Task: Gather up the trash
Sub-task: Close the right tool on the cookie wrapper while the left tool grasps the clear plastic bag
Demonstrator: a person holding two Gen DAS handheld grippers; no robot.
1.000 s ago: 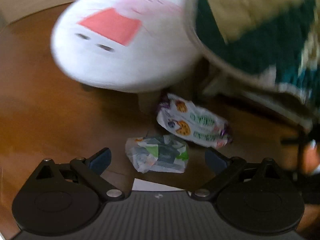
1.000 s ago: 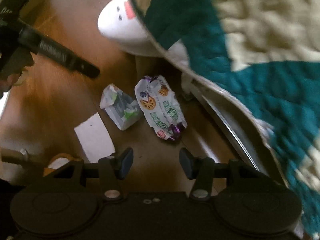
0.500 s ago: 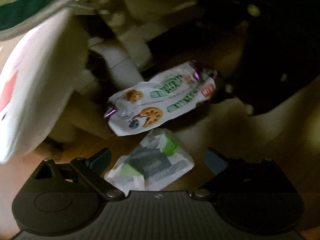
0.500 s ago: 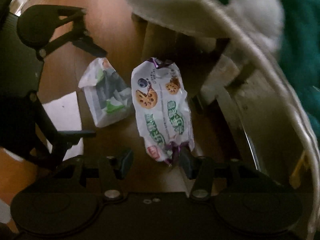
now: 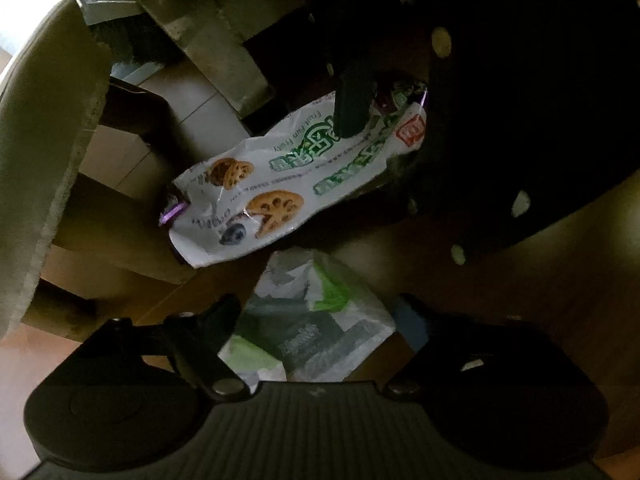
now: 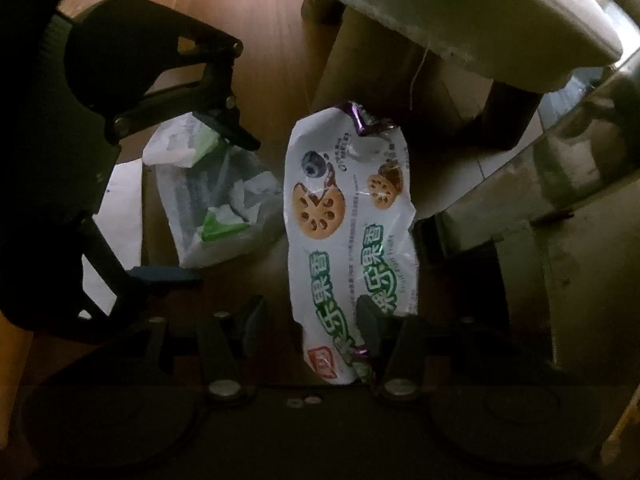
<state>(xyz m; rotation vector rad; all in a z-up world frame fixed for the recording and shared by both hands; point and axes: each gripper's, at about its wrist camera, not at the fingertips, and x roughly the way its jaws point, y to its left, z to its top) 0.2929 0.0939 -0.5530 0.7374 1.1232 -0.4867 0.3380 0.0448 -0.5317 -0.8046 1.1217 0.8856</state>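
Left wrist view: left gripper (image 5: 316, 320) seemingly straddles crumpled wrapper (image 5: 308, 328), jaws apart.

The left gripper (image 5: 316, 316) straddles a crumpled green-white wrapper (image 5: 308, 320), jaws apart, cookie packet (image 5: 296, 176) just beyond

On the brown wooden floor (image 6: 248, 20), the crumpled white-and-green plastic wrapper (image 6: 216, 196) lies just left of the long white cookie-printed snack wrapper (image 6: 348, 216) in the right wrist view. The flat white paper sheet (image 6: 120, 216) lies left of both. The pale round cushioned stool (image 6: 480, 12) stands behind them.
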